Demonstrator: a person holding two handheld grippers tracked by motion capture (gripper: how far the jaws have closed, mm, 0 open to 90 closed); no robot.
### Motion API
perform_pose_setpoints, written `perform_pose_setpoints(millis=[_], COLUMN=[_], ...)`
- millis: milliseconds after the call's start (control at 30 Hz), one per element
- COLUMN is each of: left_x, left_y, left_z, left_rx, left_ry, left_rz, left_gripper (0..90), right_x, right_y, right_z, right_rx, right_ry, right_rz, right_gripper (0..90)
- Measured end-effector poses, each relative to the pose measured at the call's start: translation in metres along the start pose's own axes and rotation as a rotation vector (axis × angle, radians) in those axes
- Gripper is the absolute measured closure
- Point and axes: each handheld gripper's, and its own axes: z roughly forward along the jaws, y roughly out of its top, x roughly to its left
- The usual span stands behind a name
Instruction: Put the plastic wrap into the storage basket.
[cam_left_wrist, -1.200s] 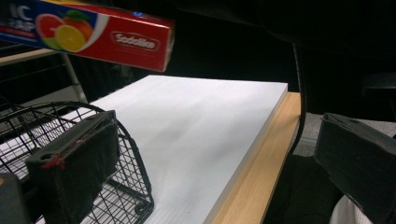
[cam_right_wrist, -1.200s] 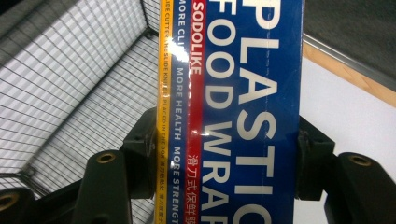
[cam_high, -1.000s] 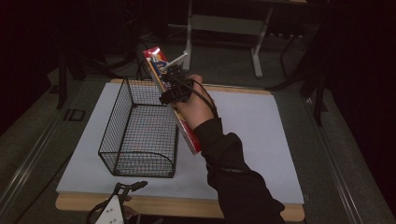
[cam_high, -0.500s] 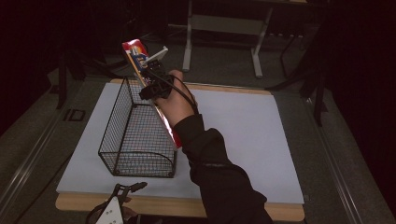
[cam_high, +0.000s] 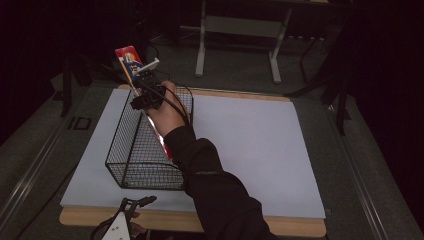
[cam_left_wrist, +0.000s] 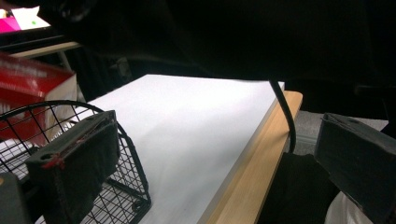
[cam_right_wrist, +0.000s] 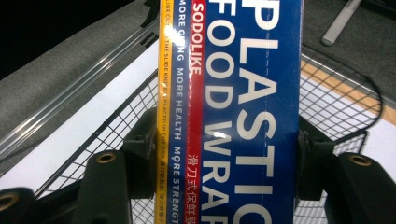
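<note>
Our right gripper (cam_right_wrist: 224, 172) clamps a long plastic food wrap box (cam_right_wrist: 233, 93) between its two black jaws, the blue face with white lettering toward us. Behind it we see a black wire basket (cam_right_wrist: 336, 93) on a white mat (cam_right_wrist: 70, 140).

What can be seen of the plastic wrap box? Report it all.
The plastic wrap box is a long, narrow carton, glossy, with a blue face printed PLASTIC FOOD WRAP in white, a red strip reading SODOLIKE and a yellow edge stripe. Its far end shows red. The right gripper is shut on it, jaws pressing its two long sides. In the high view it is held tilted over the wire basket, top end raised past the far rim; whether its lower end touches the basket cannot be told.
</note>
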Motion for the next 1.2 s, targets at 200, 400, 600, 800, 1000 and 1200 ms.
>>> perform_pose_setpoints(millis=[200,400,600,800,1000,1200], left_x=[-0.002,-0.002,-0.002,-0.002,-0.002,-0.002], left_y=[0.001,0.001,0.000,0.000,0.000,0.000], left_z=[-0.001,-0.001,-0.001,0.000,0.000,0.000], left_rx=[-0.003,0.000,0.004,0.007,0.007,0.011], left_ry=[0.003,0.001,0.000,-0.001,-0.002,-0.001], left_rz=[0.004,0.001,0.002,0.004,0.001,0.005], left_gripper=[0.7,0.7,0.7,0.7,0.7,0.7], right_x=[0.005,0.004,0.004,-0.001,-0.007,-0.012], right_y=[-0.010,-0.023,-0.034,-0.044,-0.052,-0.060], right_z=[0.019,0.034,0.046,0.056,0.065,0.073], right_rx=[0.012,0.027,0.049,0.069,0.092,0.081], right_ry=[0.011,0.019,0.024,-0.014,-0.008,-0.001], right_rz=[0.011,0.020,0.028,0.024,0.040,0.063], right_gripper=[39.2,39.2,39.2,39.1,39.0,38.7])
